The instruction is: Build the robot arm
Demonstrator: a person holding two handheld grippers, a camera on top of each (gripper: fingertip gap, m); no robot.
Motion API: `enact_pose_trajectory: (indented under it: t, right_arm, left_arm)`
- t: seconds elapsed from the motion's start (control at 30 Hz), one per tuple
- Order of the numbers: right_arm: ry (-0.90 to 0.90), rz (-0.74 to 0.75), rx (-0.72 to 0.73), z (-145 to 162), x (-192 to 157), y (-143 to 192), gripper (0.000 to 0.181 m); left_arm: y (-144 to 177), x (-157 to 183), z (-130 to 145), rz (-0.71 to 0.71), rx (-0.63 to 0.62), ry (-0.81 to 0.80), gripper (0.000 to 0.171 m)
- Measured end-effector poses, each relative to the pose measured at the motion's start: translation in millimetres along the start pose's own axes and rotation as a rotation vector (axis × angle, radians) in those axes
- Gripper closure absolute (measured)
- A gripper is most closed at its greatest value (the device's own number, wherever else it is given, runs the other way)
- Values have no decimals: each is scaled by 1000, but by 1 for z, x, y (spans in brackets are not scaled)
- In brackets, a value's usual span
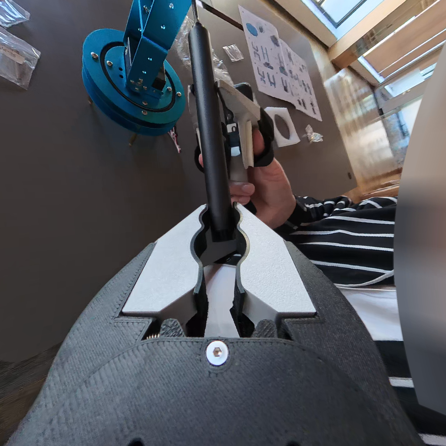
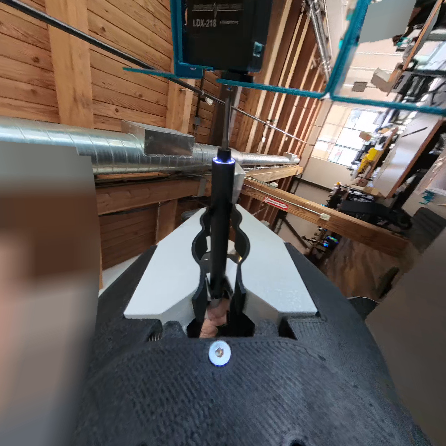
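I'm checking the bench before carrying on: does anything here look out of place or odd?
Only one thing: both the left tool and right tool appear clamped on the same black screwdriver, one behind the other. Plastic bags lie scattered on the grey table; nothing looks spilled or broken.

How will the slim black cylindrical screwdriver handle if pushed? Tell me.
The slim black cylindrical screwdriver is probably stiff: straight body, no bend. Smooth, round, it may slip or roll if freed. The left gripper clamps only its end, so it could pivot.
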State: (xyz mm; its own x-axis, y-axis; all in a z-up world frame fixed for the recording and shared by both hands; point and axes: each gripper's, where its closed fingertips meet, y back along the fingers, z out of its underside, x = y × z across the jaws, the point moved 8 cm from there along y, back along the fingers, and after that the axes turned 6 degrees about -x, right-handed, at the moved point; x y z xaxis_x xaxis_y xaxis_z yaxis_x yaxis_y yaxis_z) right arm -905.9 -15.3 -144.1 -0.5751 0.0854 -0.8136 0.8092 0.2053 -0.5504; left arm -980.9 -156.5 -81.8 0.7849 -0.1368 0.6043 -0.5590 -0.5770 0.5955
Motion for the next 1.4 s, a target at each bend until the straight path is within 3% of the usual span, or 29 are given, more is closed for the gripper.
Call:
enact_pose_trajectory:
  t: [0.3,0.67,0.8,0.9,0.97,1.13,1.4]
  right_arm:
    - [-111,-177,56,3,9,0,166]
    - [-113,-239,67,4,14,3,166]
    - [-82,-183,43,2,13,4,166]
    - [-12,-50,13,1,10,6,155]
    - [25,-13,-5,-1,3,6,164]
    - [62,121,-27,-3,-7,4,162]
    - [7,87,-28,-4,-6,3,166]
  left_arm:
    - [-2,8,-1,-101,1,-101,153]
    - [-10,-3,3,176,69,68,153]
    - [-8,-3,2,107,56,47,153]
    - [-5,0,0,-3,42,-19,153]
    - [-3,2,-1,-47,45,-45,154]
    - [0,6,-2,-116,65,-79,154]
    - [-3,10,0,-191,75,-119,153]
